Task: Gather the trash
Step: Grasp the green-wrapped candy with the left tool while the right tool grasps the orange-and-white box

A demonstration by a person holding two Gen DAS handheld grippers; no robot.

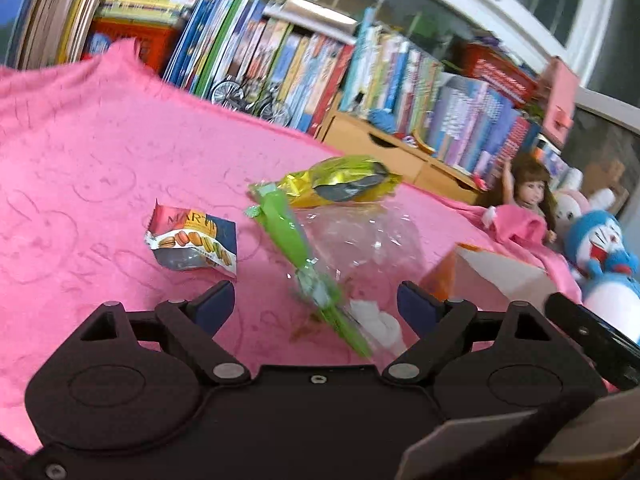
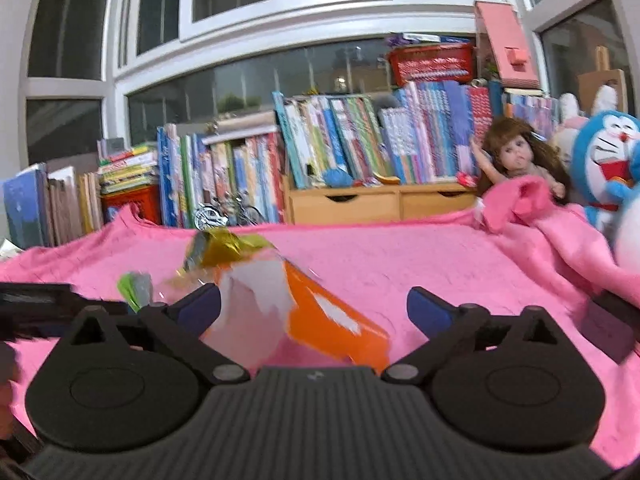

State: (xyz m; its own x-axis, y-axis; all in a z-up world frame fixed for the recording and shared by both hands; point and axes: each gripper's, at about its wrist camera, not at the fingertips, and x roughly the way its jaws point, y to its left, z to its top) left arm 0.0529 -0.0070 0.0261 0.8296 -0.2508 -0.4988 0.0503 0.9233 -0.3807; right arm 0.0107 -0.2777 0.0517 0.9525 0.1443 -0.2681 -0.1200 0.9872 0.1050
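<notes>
Left gripper (image 1: 316, 300): jaws spread wide, holding nothing, above the pink towel (image 1: 80, 152). Between its fingers lie a green-edged clear plastic wrapper (image 1: 304, 240) and a white tissue wad (image 1: 376, 320). Beyond are a gold foil snack bag (image 1: 344, 180) and, to the left, a macaron wrapper (image 1: 192, 244). Right gripper (image 2: 314, 306): jaws likewise spread and empty, with a torn orange-and-white carton (image 2: 320, 312) lying between them. Books (image 2: 340, 140), a doll (image 2: 516, 156) and a Doraemon plush (image 2: 608, 160) stand behind.
</notes>
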